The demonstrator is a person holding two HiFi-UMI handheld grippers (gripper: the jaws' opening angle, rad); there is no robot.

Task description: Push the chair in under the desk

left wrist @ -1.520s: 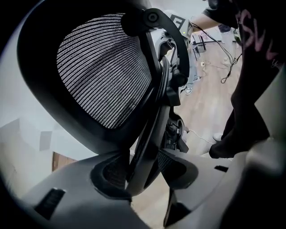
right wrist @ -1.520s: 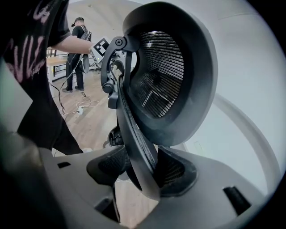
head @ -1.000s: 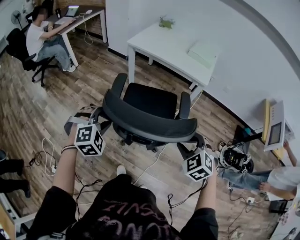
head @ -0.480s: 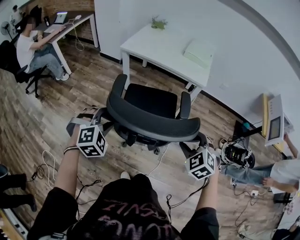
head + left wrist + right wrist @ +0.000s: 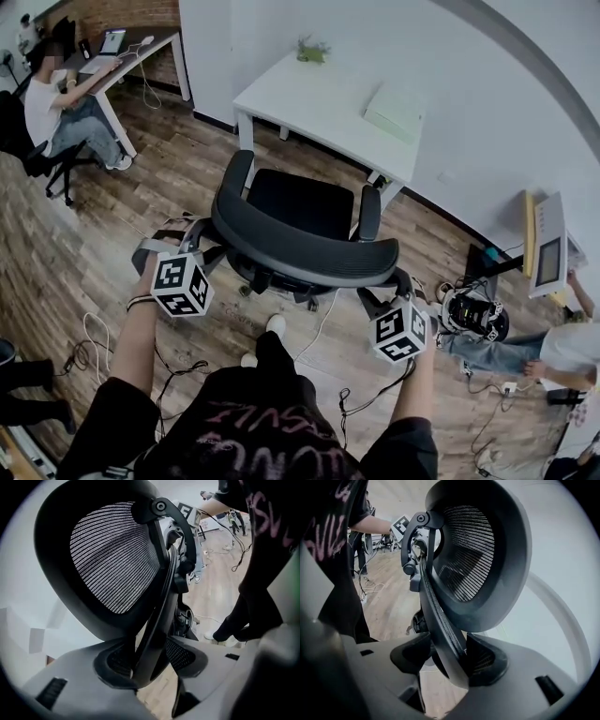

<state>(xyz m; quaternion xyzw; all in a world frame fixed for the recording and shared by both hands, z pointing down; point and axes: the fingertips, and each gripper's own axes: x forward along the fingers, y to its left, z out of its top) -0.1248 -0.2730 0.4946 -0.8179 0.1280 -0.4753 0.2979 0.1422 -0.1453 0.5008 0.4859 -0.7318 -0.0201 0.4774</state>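
A black mesh-backed office chair (image 5: 300, 202) is seen on the wooden plank floor (image 5: 112, 244), directly ahead of the person and between the person and a white rectangular desk (image 5: 319, 98). The left gripper (image 5: 190, 234) is clamped on the left edge of the curved backrest, and in the left gripper view the dark rim of the chair (image 5: 112, 559) is pinched between the pads of the left gripper (image 5: 150, 660). The right gripper (image 5: 382, 292) is closed in the same way on the right edge; in the right gripper view the rim of the chair (image 5: 473, 559) runs down into the gap of the right gripper (image 5: 450, 660) and is held there. The long axis of the backrest runs from one gripper to the other, roughly parallel to the near edge of the desk, which is slanted alike in the head view, so neither hand can be called clearly nearer to the desk. The seat is pointed away from the person and toward the desk, with its front edge near the desk's edge but not yet beneath the top. The coming move is judged to be a straight push forward by both hands together, across the backrest's long axis. The 2 armrests are lined up between the desk's 2 front legs, yet the right armrest is seen just beside the right leg, so a slight swing to the left is probably needed to clear it.
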